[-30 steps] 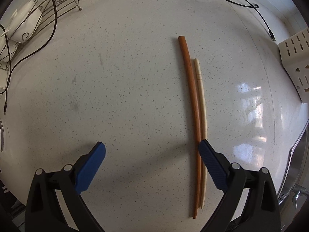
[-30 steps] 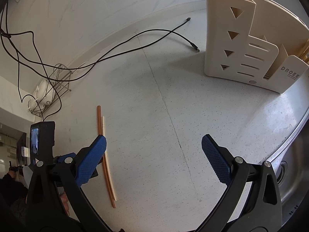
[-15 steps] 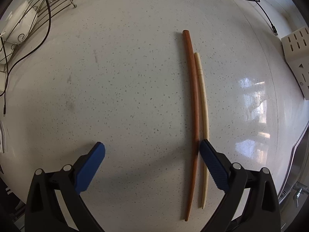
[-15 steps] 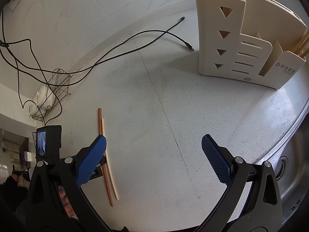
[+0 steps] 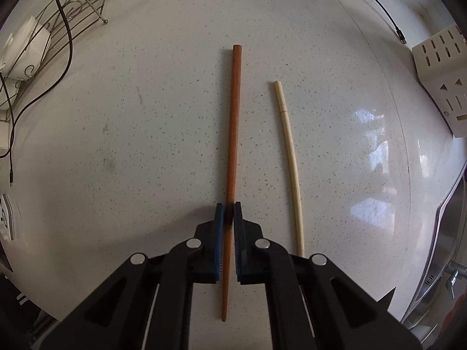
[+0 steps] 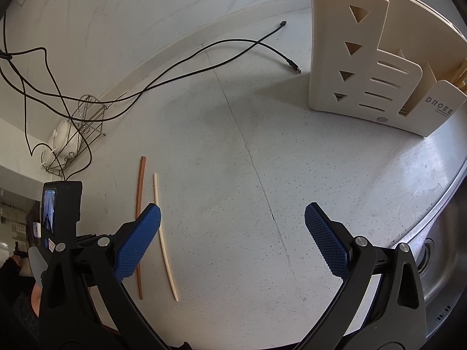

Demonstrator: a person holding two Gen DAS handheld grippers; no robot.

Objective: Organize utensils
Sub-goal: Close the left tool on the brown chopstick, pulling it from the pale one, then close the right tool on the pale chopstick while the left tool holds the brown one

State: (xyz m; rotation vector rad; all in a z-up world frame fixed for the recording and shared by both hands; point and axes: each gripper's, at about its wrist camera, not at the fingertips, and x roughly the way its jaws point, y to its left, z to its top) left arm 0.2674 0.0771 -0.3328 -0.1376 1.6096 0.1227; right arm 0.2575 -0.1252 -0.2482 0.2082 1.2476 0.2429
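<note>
Left wrist view: my left gripper (image 5: 229,214) has just closed, pinching the brown chopstick (image 5: 233,134) on the counter (image 5: 116,145); the cream chopstick (image 5: 290,157) lies just right.

Right wrist view: my right gripper (image 6: 233,242) is spread, empty; utensil holder (image 6: 364,67) far right.

The left gripper (image 5: 229,215) is pointed straight down at the counter (image 5: 131,122). Its jaws have just been closed, and the brown chopstick (image 5: 233,134) is pinched between them. The right gripper (image 6: 233,233) is held tilted downward above the counter, jaws spread wide, nothing between them.
</note>
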